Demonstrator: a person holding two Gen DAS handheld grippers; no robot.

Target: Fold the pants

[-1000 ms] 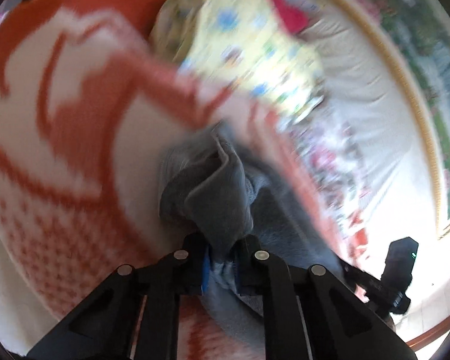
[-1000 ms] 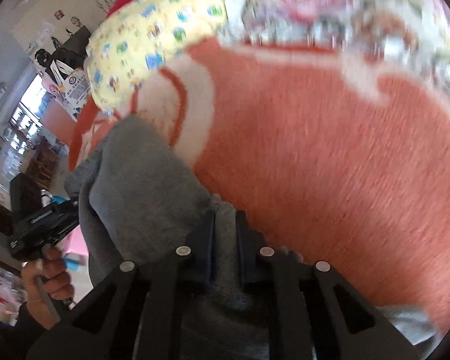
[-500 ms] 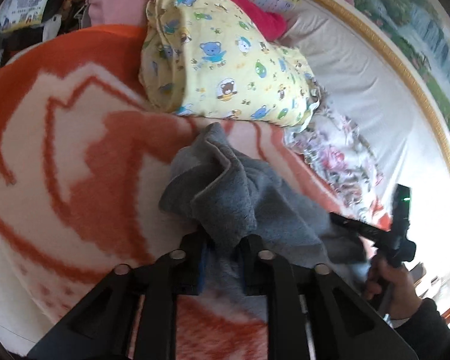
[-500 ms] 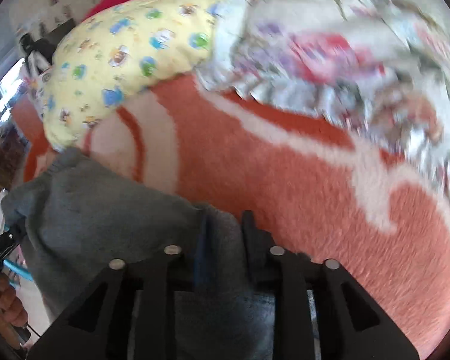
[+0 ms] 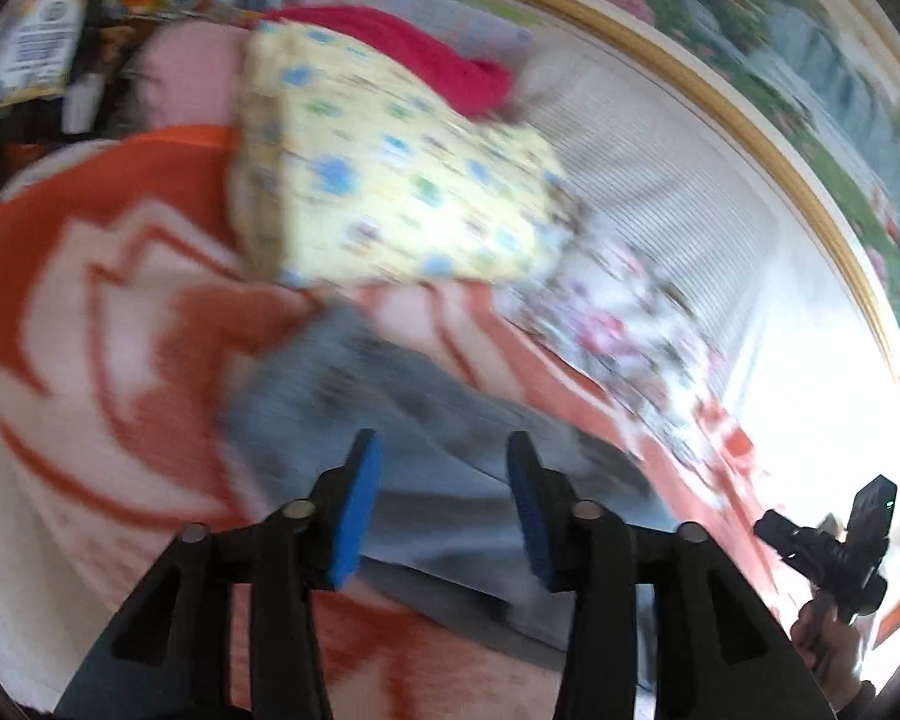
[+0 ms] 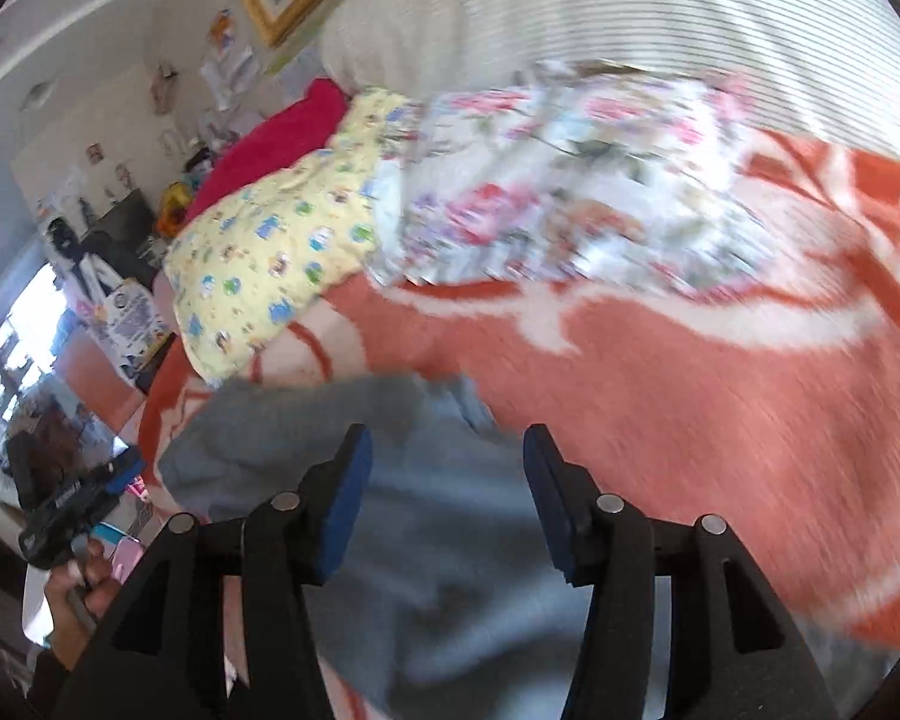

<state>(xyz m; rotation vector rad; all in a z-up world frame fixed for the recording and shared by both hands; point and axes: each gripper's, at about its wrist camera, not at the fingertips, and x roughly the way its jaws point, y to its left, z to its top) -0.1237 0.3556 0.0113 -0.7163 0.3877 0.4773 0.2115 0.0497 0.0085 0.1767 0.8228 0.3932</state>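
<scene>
Lying flat on the orange-and-white patterned fleece blanket (image 5: 78,324): the soft grey fabric pants (image 5: 426,420), blurred by motion in both views, spread just beyond and beneath both claws. Left claw (image 5: 444,504) wide apart, blue-padded fingers (image 5: 354,510) straddling the grey cloth with nothing pinched between them. Right claw (image 6: 447,498) likewise spread apart, blue pads (image 6: 345,504) on either side of the grey fabric, gripping nothing. Beyond the pants, toward the head of the bed, a yellow pillow printed with small cartoon animals (image 5: 390,192), with a red cloth (image 5: 426,60) behind it and a crumpled white floral-print sheet (image 6: 564,198) beside it on the blanket. On the wall above, a gold-framed landscape painting (image 5: 750,60). Visible at the left wrist view's lower right edge, the other handheld device in a hand (image 5: 822,642); same at the right wrist view's lower left.
</scene>
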